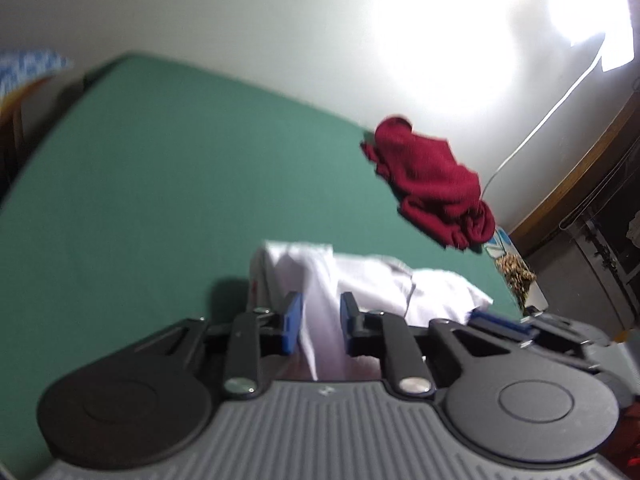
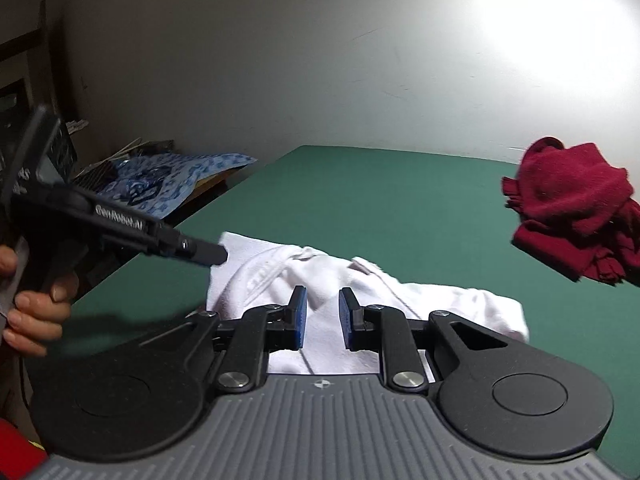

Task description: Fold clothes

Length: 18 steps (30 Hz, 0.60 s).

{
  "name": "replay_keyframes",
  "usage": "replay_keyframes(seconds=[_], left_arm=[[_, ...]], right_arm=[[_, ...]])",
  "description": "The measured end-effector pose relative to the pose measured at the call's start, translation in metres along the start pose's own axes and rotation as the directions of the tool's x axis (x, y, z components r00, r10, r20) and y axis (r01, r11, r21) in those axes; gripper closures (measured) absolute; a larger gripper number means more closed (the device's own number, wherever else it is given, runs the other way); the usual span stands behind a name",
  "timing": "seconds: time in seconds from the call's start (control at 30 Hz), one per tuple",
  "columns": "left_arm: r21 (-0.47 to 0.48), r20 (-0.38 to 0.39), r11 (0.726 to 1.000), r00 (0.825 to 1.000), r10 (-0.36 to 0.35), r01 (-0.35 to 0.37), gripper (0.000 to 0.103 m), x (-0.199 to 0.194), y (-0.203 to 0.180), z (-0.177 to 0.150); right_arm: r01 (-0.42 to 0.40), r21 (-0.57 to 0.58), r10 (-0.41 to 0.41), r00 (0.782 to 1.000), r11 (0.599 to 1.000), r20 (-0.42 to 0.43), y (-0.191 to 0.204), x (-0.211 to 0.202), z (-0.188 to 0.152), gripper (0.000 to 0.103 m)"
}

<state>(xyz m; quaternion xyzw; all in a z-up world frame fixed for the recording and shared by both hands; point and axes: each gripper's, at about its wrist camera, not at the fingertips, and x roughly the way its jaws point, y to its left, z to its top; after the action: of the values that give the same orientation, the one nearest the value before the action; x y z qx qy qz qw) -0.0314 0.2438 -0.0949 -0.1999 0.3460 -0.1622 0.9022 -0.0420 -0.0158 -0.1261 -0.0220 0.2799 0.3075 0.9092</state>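
A crumpled white garment (image 1: 380, 280) (image 2: 332, 280) lies on the green table (image 1: 160, 180) (image 2: 400, 200) near its front edge. My left gripper (image 1: 320, 320) is shut on a raised fold of it, which fills the gap between the blue pads. In the right wrist view the left gripper (image 2: 216, 254) comes in from the left, tip at the garment's left corner, held by a hand (image 2: 36, 312). My right gripper (image 2: 322, 316) hovers over the garment's middle, jaws slightly apart, pads not pressing the cloth. A bunched dark red garment (image 1: 432, 184) (image 2: 576, 208) sits at the back right.
A blue patterned cloth (image 2: 168, 184) lies on clutter left of the table. A white cable (image 1: 540, 120) runs down the wall behind the red garment. A patterned packet (image 1: 514, 272) sits at the table's right edge. Bright lamp glare fills the upper right.
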Motion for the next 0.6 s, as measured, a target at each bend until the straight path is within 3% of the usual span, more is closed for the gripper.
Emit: replay_keyframes(seconds=[0.1,0.17,0.23,0.33,0.43,0.47,0.53,0.6], left_arm=[[0.039,0.005,0.999,1.000,0.001,-0.001,0.087,-0.003,-0.004,0.010],[0.066,-0.019,0.997,0.999,0.051,-0.050,0.086,0.004,-0.005,0.010],[0.043,-0.063,0.997,0.996,0.060,-0.058,0.081,0.010,0.005,0.005],[-0.028,-0.110,0.998,0.992,0.058,-0.062,0.054,0.012,0.028,-0.009],[-0.112,-0.146,0.992,0.988,0.045,-0.062,0.052,0.015,0.047,-0.019],[-0.136,-0.148,0.989,0.988,0.038,-0.058,0.052,0.015,0.051,-0.021],[-0.149,-0.141,0.988,0.990,0.026,-0.047,0.052,0.013,0.053,-0.023],[-0.116,-0.135,0.992,0.990,0.034,-0.050,0.044,0.011,0.049,-0.024]], right_arm=[[-0.035,-0.031,0.033,0.996,0.999,-0.083,0.010,0.035,-0.001,0.084],[-0.039,-0.056,0.031,0.991,0.998,-0.128,0.014,0.049,-0.004,0.084],[-0.026,-0.058,0.020,0.994,0.998,-0.106,0.015,0.048,-0.003,0.084],[-0.058,-0.002,0.058,0.997,0.998,-0.057,0.012,0.035,0.003,0.080],[-0.134,-0.016,0.133,0.990,0.991,-0.041,0.022,0.031,0.004,0.065],[-0.150,-0.023,0.148,0.988,0.988,-0.043,0.026,0.034,0.004,0.065],[-0.170,-0.034,0.168,0.985,0.985,-0.048,0.033,0.040,0.004,0.073],[-0.141,-0.022,0.140,0.989,0.990,-0.048,0.029,0.044,0.006,0.096]])
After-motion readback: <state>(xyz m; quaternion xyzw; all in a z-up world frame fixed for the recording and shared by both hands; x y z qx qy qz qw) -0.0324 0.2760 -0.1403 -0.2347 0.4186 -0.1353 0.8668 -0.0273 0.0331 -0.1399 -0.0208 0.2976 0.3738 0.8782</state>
